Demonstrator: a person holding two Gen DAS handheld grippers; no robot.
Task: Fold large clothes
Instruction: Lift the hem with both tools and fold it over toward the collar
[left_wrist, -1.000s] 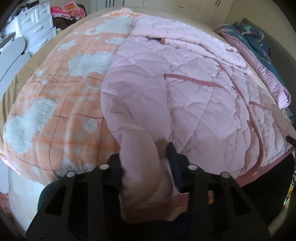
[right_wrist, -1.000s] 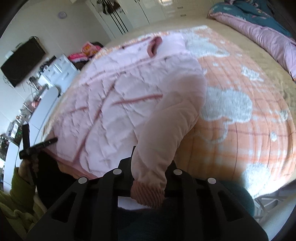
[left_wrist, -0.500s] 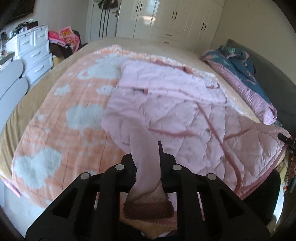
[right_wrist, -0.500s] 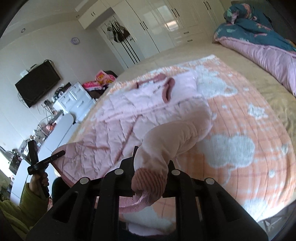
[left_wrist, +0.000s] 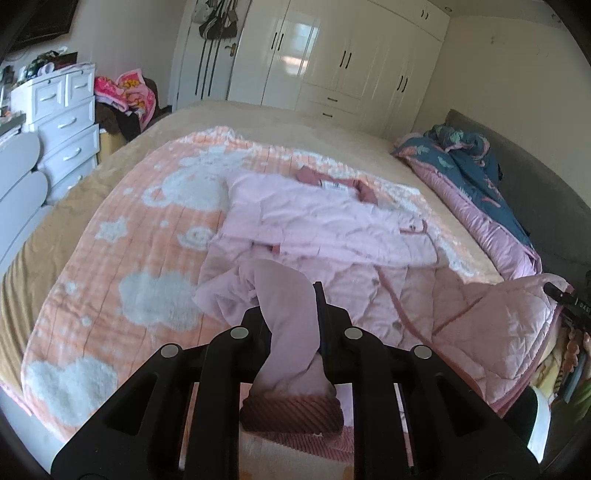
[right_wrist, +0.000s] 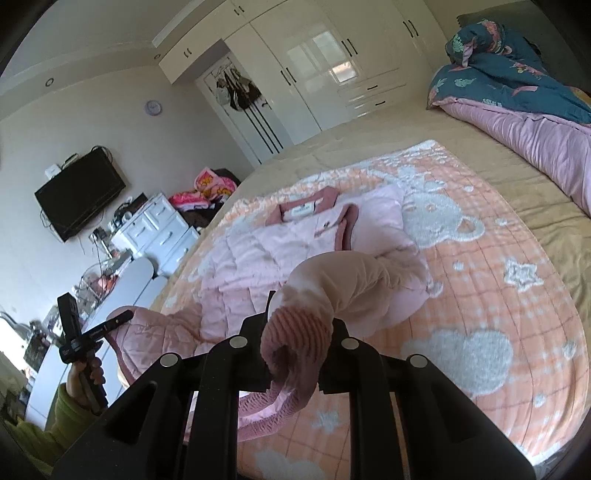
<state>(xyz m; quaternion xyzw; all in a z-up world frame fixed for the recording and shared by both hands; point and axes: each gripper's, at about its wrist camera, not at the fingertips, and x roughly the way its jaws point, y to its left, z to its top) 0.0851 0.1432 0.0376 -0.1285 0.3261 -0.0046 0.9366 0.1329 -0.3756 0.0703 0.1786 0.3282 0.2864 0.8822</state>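
Observation:
A pale pink quilted coat (left_wrist: 325, 229) lies on the bed, its dusty-pink collar (left_wrist: 317, 177) at the far end. My left gripper (left_wrist: 291, 314) is shut on one sleeve (left_wrist: 288, 295), lifted off the bed; its ribbed cuff (left_wrist: 291, 413) hangs below the jaws over a ribbed hem band. My right gripper (right_wrist: 295, 321) is shut on the other sleeve (right_wrist: 340, 277), whose cuff (right_wrist: 295, 332) bulges over the fingers. The coat (right_wrist: 258, 258) bottom rises toward both grippers. Each view catches the other gripper: the right (left_wrist: 561, 295), the left (right_wrist: 118, 321).
An orange blanket with white clouds (left_wrist: 147, 258) covers the bed. A rolled blue and pink duvet (left_wrist: 480, 192) lies along the headboard side. White drawers (left_wrist: 62, 122), a wardrobe (left_wrist: 351, 66) and a wall TV (right_wrist: 79, 192) ring the room. A hand with a green sleeve (right_wrist: 85, 376) holds the left gripper.
Both grippers have risen and tipped up, drawing the sleeves and the coat's lower edge off the bed. The left jaws closed tight on their sleeve.

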